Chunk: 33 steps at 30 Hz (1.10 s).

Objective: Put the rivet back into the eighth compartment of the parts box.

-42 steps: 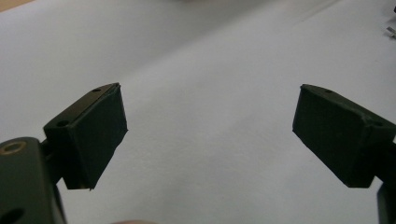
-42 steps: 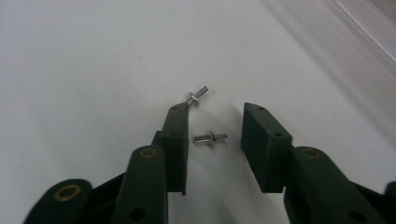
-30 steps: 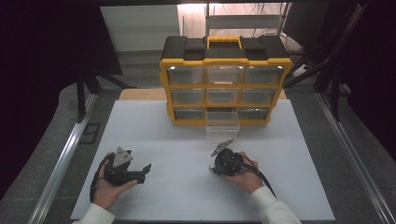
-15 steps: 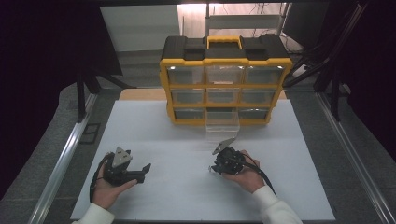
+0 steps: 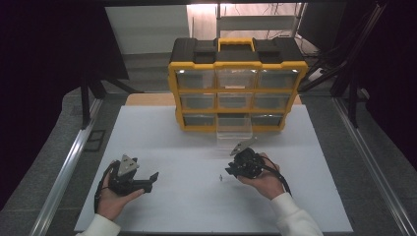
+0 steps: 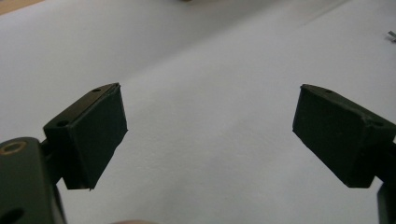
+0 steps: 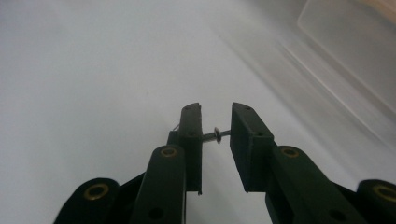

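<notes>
The left hand [image 5: 112, 196] held the left gripper [image 5: 150, 180] low, its jaws wide apart. The right hand [image 5: 265, 179] held the right gripper [image 5: 227, 173], jaws nearly closed, maybe pinching something tiny.

The high view looks forward and down from the near side onto the white table [image 5: 196, 147]. Both gripper views skim close above that same white surface, each along its own jaws.
</notes>
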Each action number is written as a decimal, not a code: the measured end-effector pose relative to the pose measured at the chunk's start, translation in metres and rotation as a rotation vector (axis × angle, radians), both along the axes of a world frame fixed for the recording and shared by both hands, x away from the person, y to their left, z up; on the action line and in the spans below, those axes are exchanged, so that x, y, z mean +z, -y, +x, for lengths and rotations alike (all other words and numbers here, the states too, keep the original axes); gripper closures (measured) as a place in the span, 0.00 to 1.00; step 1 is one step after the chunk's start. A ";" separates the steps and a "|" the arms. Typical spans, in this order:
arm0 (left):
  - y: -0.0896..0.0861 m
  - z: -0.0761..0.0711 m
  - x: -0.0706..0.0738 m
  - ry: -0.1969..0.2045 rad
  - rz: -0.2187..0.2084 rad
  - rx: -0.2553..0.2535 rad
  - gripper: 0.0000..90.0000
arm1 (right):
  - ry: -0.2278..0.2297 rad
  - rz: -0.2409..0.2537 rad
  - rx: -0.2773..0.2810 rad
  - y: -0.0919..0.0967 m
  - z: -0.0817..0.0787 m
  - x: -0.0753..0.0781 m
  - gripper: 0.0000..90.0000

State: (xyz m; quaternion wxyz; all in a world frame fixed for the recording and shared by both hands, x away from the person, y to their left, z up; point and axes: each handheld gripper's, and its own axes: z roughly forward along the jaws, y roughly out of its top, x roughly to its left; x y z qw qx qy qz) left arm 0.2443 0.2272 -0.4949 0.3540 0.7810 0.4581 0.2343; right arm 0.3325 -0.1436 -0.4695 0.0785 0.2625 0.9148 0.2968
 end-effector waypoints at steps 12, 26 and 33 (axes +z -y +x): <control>0.000 0.000 0.000 -0.001 0.002 0.001 0.11 | 0.022 0.044 -0.020 0.009 0.004 0.017 0.82; 0.001 0.001 -0.001 -0.005 0.002 0.002 0.11 | 0.039 0.072 -0.035 0.013 0.011 0.029 0.82; 0.001 0.001 -0.002 -0.006 0.002 0.003 0.11 | 0.049 0.094 -0.052 0.017 0.016 0.036 0.82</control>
